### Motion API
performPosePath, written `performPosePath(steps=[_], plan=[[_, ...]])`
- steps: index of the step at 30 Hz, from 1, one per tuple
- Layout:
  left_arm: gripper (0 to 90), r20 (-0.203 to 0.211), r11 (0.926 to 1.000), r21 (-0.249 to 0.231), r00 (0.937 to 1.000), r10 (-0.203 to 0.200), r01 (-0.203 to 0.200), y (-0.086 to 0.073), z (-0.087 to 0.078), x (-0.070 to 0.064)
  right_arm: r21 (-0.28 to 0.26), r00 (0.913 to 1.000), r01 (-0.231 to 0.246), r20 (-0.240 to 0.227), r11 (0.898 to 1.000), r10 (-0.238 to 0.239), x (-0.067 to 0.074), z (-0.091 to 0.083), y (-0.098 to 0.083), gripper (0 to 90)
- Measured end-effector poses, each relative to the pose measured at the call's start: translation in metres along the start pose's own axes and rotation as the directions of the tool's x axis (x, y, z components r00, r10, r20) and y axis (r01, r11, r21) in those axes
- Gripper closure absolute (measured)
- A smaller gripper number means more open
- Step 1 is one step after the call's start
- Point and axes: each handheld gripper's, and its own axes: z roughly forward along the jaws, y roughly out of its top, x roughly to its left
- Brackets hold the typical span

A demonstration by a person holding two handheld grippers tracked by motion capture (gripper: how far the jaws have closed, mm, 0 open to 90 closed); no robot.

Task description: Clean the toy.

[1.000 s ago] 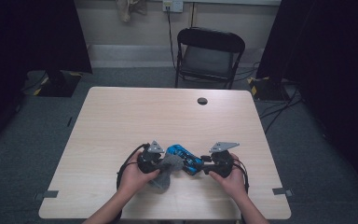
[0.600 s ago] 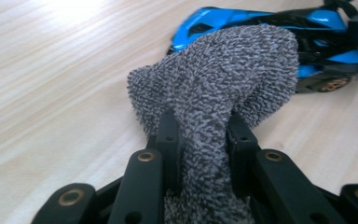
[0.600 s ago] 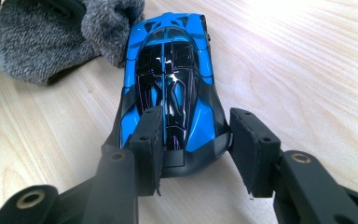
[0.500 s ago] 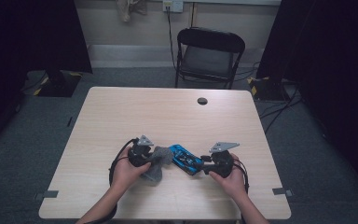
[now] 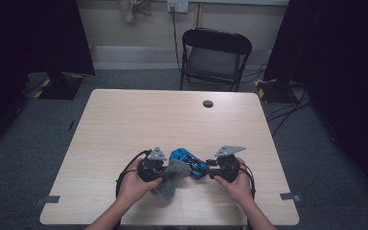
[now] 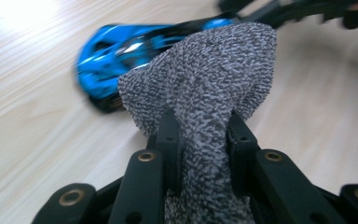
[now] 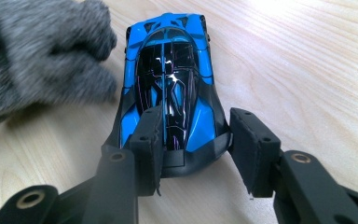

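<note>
A blue and black toy car (image 5: 188, 161) (image 7: 170, 74) sits on the wooden table (image 5: 148, 120) near its front edge. My right gripper (image 5: 207, 166) (image 7: 196, 114) holds the car's near end, one jaw on each side, and is shut on it. From the left, my left gripper (image 5: 167, 168) (image 6: 204, 119) is shut on a bunched grey terry cloth (image 5: 171, 176) (image 6: 205, 79). The cloth's free end reaches the car's side (image 6: 116, 51) and hides part of it. In the right gripper view, the cloth (image 7: 37, 51) lies blurred beside the car's front left.
A small round black object (image 5: 208, 103) lies on the far part of the table. A black folding chair (image 5: 215, 55) stands behind the table's far edge. Bare wood stretches to the left, right and back of the hands.
My left gripper pulled the cloth left, away from the car, then brought it back against the car. The right gripper and the car stayed put.
</note>
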Motion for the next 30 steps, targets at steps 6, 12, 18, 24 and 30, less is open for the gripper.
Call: performPosePath(steps=[6,12,18,24,30], plan=[[72.5,0.052,0.9987,0.026,0.9977,0.043,-0.045,0.002,0.015,-0.020,-0.001,1.0000,0.000,-0.002,1.000,0.000,0.000,0.000,0.000,56.2],[72.5,0.077,0.9971,0.051,0.9957,0.052,-0.056,-0.001,0.030,-0.028,0.001,1.0000,0.001,0.002,1.000,-0.001,0.001,0.000,0.000,56.2],[72.5,0.062,0.9968,0.059,0.9968,0.051,-0.055,0.003,0.035,-0.026,0.002,1.0000,0.001,0.001,1.000,-0.001,0.000,0.000,0.000,56.2],[72.5,0.045,0.9983,0.050,0.9986,0.028,-0.030,0.003,0.035,-0.019,0.003,1.0000,0.002,0.002,1.000,-0.002,0.001,0.000,0.001,56.2],[72.5,0.021,0.9991,0.043,0.9998,0.002,-0.003,0.003,0.031,-0.009,0.003,1.0000,0.000,0.000,1.000,0.000,0.000,0.000,0.001,56.2]])
